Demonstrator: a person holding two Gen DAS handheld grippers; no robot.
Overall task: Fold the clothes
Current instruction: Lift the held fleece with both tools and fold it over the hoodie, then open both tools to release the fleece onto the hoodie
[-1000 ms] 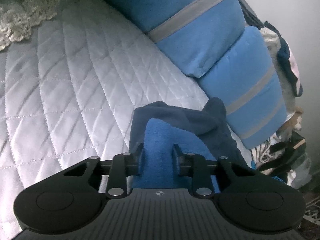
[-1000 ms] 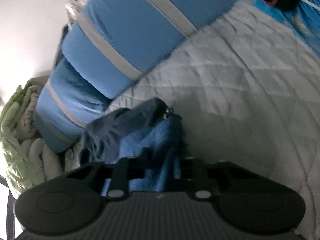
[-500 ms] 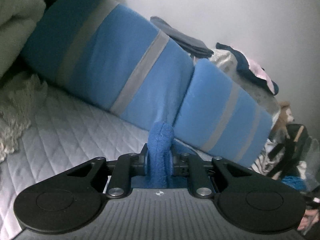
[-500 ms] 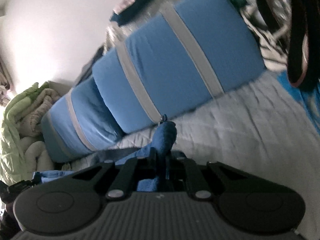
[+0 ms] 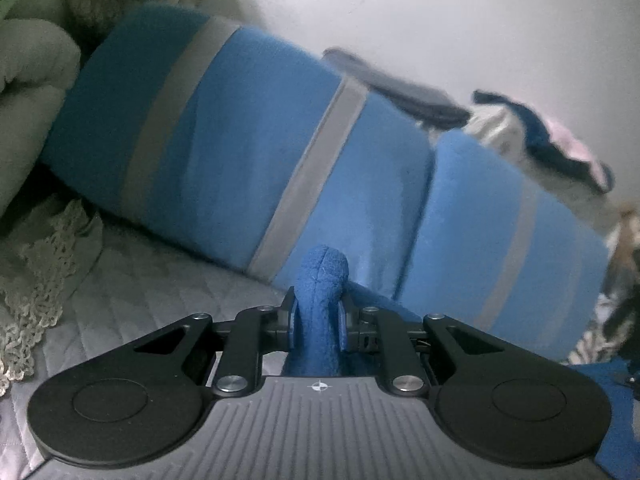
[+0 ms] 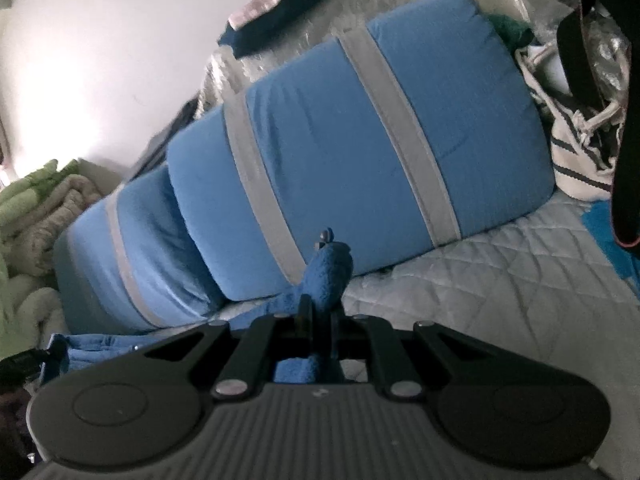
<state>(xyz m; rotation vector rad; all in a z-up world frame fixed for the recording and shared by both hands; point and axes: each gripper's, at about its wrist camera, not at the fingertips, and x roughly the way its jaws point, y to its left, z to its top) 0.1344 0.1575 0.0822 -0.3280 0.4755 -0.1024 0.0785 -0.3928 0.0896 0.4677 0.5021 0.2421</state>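
The left gripper (image 5: 318, 322) pinches a bunched fold of the blue fleece garment (image 5: 322, 280), which pokes up between its fingers and hangs below them. The right gripper (image 6: 320, 316) is likewise clamped on another bunch of the same garment (image 6: 330, 270) (a small metal zipper pull (image 6: 325, 236) sticks out on top), the cloth trailing down to the left. Beyond both lie the quilted white bedspread (image 6: 460, 276) and two blue pillows with grey stripes (image 5: 248, 136), against a pale wall (image 5: 440, 12).
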